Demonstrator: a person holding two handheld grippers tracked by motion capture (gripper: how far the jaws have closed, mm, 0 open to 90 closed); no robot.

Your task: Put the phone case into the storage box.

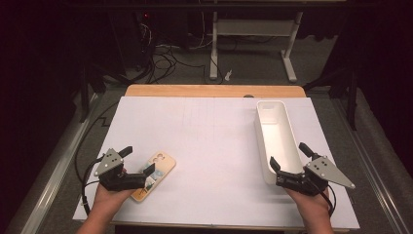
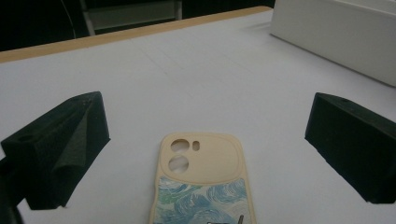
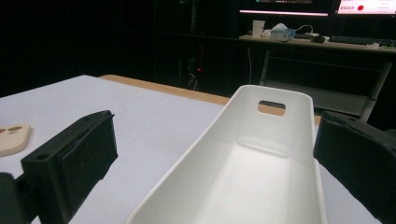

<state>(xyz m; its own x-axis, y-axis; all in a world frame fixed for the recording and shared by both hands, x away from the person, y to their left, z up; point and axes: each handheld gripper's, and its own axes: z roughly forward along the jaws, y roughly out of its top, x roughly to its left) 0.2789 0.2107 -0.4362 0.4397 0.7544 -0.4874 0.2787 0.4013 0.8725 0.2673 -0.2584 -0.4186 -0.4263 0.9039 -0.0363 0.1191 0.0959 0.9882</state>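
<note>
- Phone case, cream with a blue-green swirl print, flat on the white sheet at the near left, camera cut-outs towards the far side.
- Left gripper right over the near end of the case in the high view, covering part of the print; jaws spread wide, gripping nothing.
- Left gripper view: case lying between the two black jaws without touching either, two round lens holes and a small slot plain to see, detail too small in the high view.
- White bin, long and narrow, standing on the right half of the sheet, well apart from the case.
- Right gripper at the bin's near end, jaws wide apart on either side of it; contact with the walls impossible to tell.
- Right gripper view: bin seen lengthwise with nothing inside, a slot handle cut in its far wall, hidden from the high view; case corner at the left edge.
- Wooden table edge bare beyond the sheet.
</note>
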